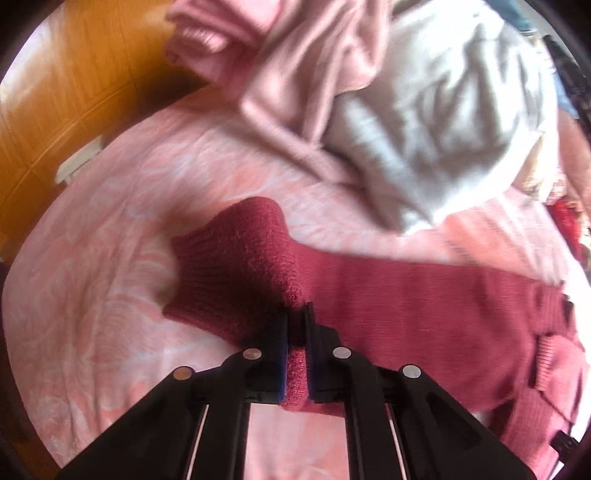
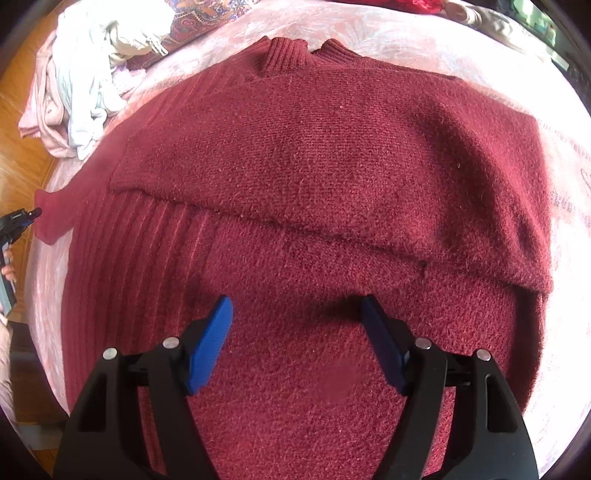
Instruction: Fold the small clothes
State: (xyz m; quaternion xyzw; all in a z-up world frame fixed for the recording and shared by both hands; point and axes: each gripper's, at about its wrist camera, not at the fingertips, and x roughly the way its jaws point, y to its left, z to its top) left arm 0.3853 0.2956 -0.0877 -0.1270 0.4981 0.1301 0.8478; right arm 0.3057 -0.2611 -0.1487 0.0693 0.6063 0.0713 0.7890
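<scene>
A dark red knitted sweater (image 2: 314,184) lies spread on a pink bedspread (image 2: 388,33), collar at the far side, one sleeve folded across its front. My right gripper (image 2: 297,306) is open and hovers just above the sweater's lower body, holding nothing. My left gripper (image 1: 297,314) is shut on the cuff end of the other sleeve (image 1: 236,266), which stretches to the right toward the body of the sweater (image 1: 424,314). The left gripper also shows at the left edge of the right wrist view (image 2: 22,216), at the sleeve's cuff (image 2: 51,210).
A heap of pink (image 1: 303,74) and pale grey clothes (image 1: 443,122) lies on the bed beyond the sleeve; it also shows in the right wrist view (image 2: 85,81). Wooden floor (image 1: 74,74) lies past the bed's left edge. A patterned cloth (image 2: 207,14) sits at the far side.
</scene>
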